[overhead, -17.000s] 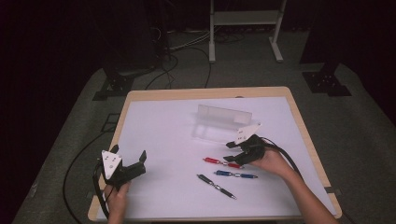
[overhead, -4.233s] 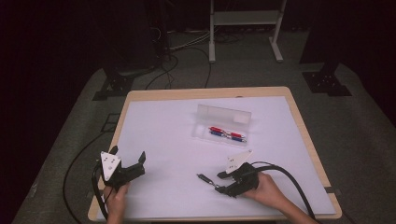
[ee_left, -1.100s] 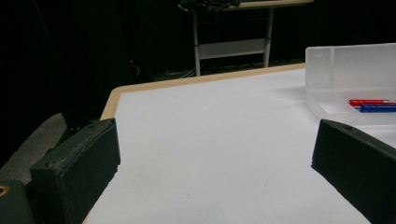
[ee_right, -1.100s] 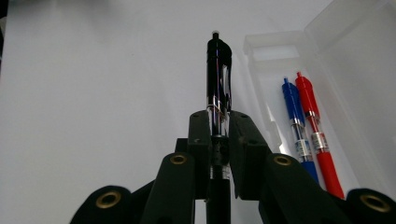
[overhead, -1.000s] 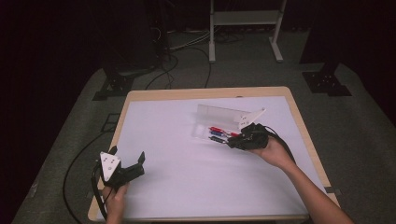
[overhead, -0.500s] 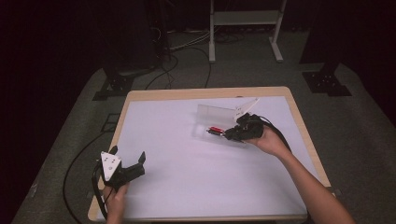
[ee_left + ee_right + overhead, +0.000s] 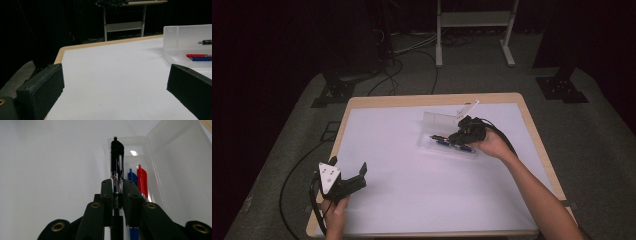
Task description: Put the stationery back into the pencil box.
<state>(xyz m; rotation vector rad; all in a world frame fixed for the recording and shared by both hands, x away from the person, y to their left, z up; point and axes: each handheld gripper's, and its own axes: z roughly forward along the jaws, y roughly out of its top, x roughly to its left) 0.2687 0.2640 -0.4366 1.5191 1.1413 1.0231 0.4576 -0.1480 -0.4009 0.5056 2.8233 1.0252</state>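
My right gripper (image 7: 117,185) is shut on a black pen (image 7: 116,157), which sticks out forward between the jaws above a clear plastic pen box (image 7: 175,162). A blue pen (image 7: 131,177) and a red pen (image 7: 142,180) lie side by side in that box. In the high view the right gripper (image 7: 457,137) hovers over the box (image 7: 437,122) at the table's back right, the black pen (image 7: 438,137) pointing left. My left gripper (image 7: 354,176) rests near the front left corner, open, nothing between its jaws. From the left gripper view the box (image 7: 185,37) stands far right with the red pen (image 7: 197,55) and blue pen (image 7: 200,59) inside.
The white table top (image 7: 412,165) has a light wooden rim (image 7: 432,100). The box's lid (image 7: 439,120) stands upright at its far side. A metal stand (image 7: 474,20) and cables (image 7: 407,47) sit on the floor behind the table.
My right gripper has carried the black pen away from me and leftward, ending above the open box. The left gripper has stayed put.
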